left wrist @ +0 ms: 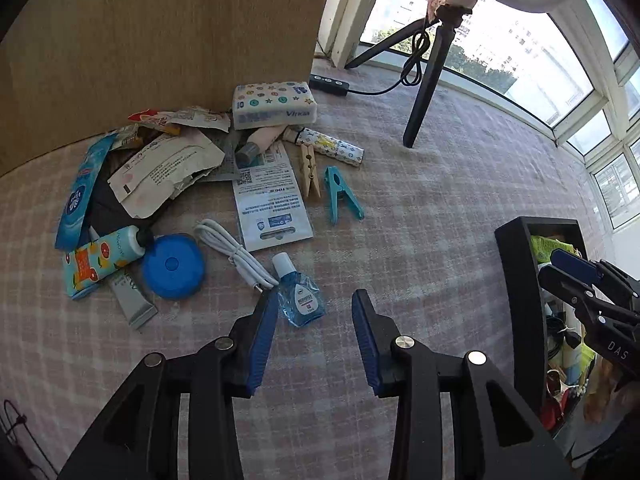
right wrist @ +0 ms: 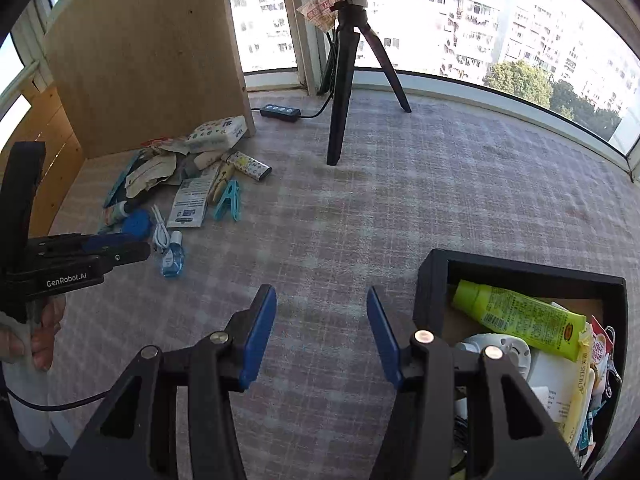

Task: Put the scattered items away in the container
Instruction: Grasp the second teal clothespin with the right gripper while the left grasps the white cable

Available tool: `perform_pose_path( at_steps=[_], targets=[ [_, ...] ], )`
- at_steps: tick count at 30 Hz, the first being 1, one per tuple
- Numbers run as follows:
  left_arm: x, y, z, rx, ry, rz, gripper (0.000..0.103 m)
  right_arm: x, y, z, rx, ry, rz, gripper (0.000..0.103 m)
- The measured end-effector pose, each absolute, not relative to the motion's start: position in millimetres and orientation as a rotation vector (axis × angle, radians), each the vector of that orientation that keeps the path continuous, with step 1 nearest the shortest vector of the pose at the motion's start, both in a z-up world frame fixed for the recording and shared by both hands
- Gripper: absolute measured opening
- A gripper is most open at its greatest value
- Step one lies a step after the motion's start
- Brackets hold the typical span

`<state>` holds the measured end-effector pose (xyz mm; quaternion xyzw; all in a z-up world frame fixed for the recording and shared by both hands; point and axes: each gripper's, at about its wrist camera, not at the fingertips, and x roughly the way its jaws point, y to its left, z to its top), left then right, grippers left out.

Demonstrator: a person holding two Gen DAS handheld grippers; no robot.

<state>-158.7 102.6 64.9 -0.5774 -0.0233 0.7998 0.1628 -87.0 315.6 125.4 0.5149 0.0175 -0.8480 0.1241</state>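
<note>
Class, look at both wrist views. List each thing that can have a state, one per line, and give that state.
left gripper: open, nothing between its fingers
right gripper: open, empty
black container: open-topped, partly filled
green tube: lying inside the container
blue dropper bottle: capped, lying on the cloth
white cable: coiled, loose
teal clothes peg: closed, lying flat

Pink checked cloth (left wrist: 440, 208), black container (right wrist: 432, 280), blue-padded tongs (left wrist: 316, 300), turquoise clothespin (left wrist: 340, 194)

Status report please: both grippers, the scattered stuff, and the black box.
Left gripper open, empty, beside small blue bottle. Right gripper open, empty, beside black box, part filled. Pile remains by wooden board. Nothing blocking.
</note>
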Motion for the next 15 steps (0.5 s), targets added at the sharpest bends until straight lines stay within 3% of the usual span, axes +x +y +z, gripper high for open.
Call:
perform_pose_path(
  at_steps=[6, 15],
  targets=[
    [-175.4, 87.2, 46.0, -1.742, -0.134, 2.248, 0.029, -120.4, 268.4, 108.1, 1.523, 0.088, -2.382, 0.045],
    [-194.0, 84.6, 30.6, -1.825, -0.229, 2.216, 0.028, -151.3, 240.4, 88.6, 1.572, 0.078, -2.319, 0.045]
  ],
)
